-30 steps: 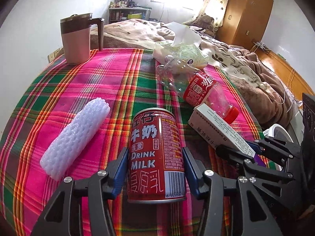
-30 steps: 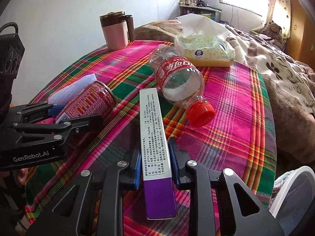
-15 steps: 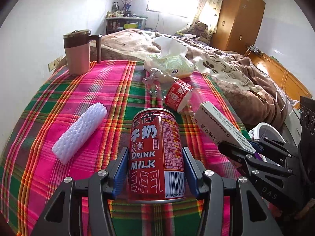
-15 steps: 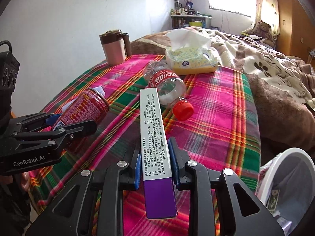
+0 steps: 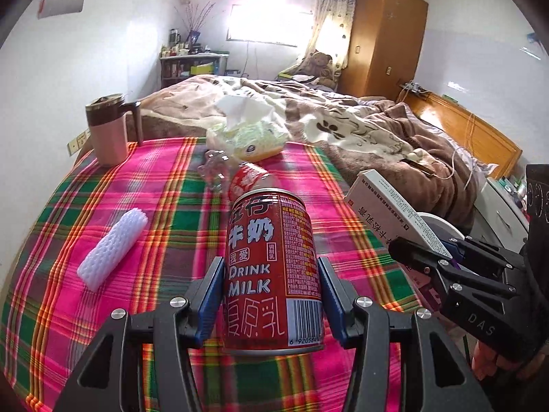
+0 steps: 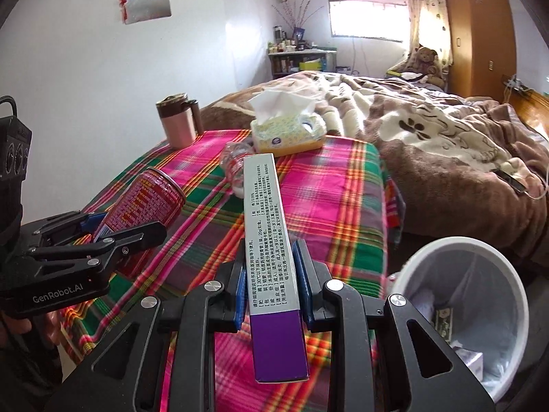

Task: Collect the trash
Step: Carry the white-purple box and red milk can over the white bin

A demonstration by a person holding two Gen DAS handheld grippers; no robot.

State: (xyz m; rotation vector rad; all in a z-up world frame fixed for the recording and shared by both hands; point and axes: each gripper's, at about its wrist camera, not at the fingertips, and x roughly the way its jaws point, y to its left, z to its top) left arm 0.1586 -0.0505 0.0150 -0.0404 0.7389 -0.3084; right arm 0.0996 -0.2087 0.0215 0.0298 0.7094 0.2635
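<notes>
The left hand-held gripper [image 5: 271, 295] pinches a red milk can [image 5: 272, 267] low on its side wall, blue pads pressed against opposite sides, the can upright and lifted clear of the plaid counter [image 5: 164, 213]. The can looks like thin metal: stiff enough across its width, smooth and somewhat slippery, and probably light if empty, so a hold near the bottom seam seems sound, though a hard squeeze could dent it.

The right hand-held gripper [image 6: 271, 285] is pressed together on a long narrow carton [image 6: 271, 240], gripping its narrow sides near the purple end, so most of its length sticks out forward. Cardboard like this is light but crushable, and held so far toward one end it may swing.

Down to the right stands a white bin [image 6: 480, 267] with a liner, some scraps already inside. On the counter lie a clear plastic bottle [image 5: 240, 178], light and prone to rolling, and a white foam sleeve [image 5: 113, 254], soft and springy. A mug [image 5: 108, 130] and a tissue pack [image 5: 247, 137] stand further back.
</notes>
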